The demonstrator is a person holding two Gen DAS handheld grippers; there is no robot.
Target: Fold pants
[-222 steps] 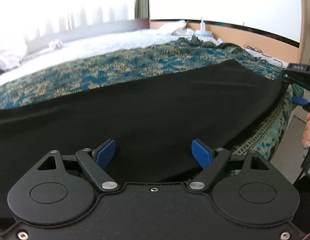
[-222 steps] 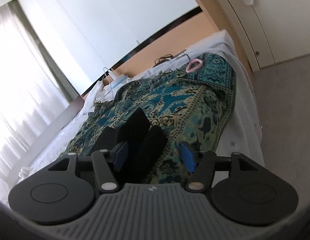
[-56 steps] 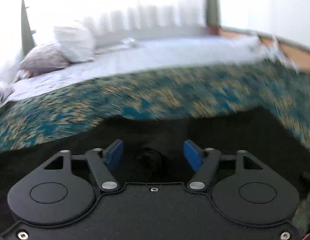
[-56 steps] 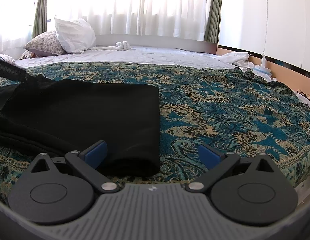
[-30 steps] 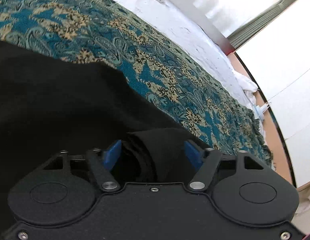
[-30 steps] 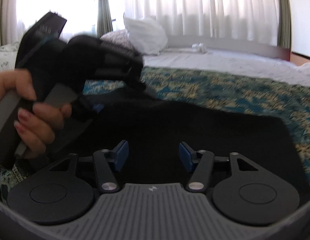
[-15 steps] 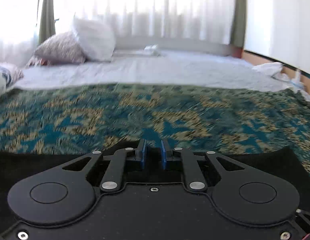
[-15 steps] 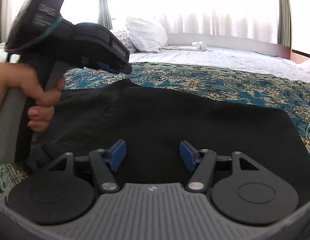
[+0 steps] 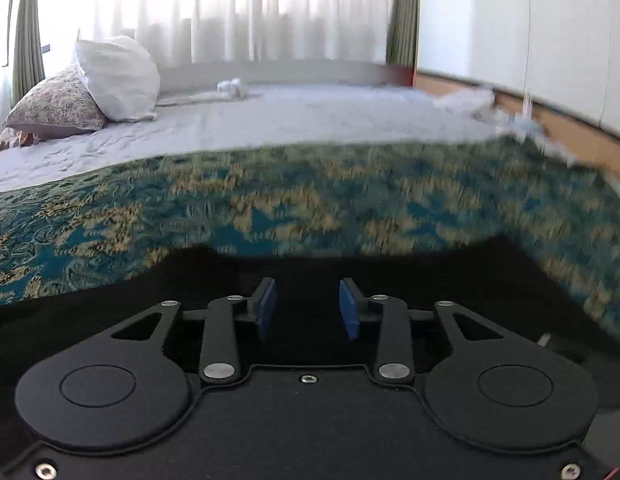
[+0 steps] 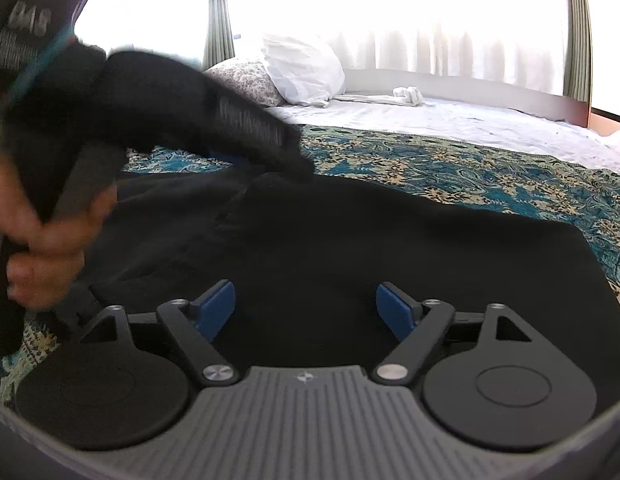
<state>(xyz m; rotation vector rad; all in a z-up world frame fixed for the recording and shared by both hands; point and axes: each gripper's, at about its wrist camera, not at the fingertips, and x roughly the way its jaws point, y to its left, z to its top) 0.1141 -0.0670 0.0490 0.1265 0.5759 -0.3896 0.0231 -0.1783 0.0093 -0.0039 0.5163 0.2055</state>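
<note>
A bedroom: bed (image 9: 310, 128), pillows (image 9: 118, 76), curtained window (image 9: 230, 12).

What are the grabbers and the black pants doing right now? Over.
Left gripper opening, nothing between its fingers. Right gripper opening wide, empty, over the pants. Pants lying folded on the patterned bedspread. Nothing in the way.

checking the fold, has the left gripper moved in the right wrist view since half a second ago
Yes. The left gripper has swung right and down: its tip, earlier left of the white pillow, now sits below it, close over the black pants; its jaws are opening.
</note>
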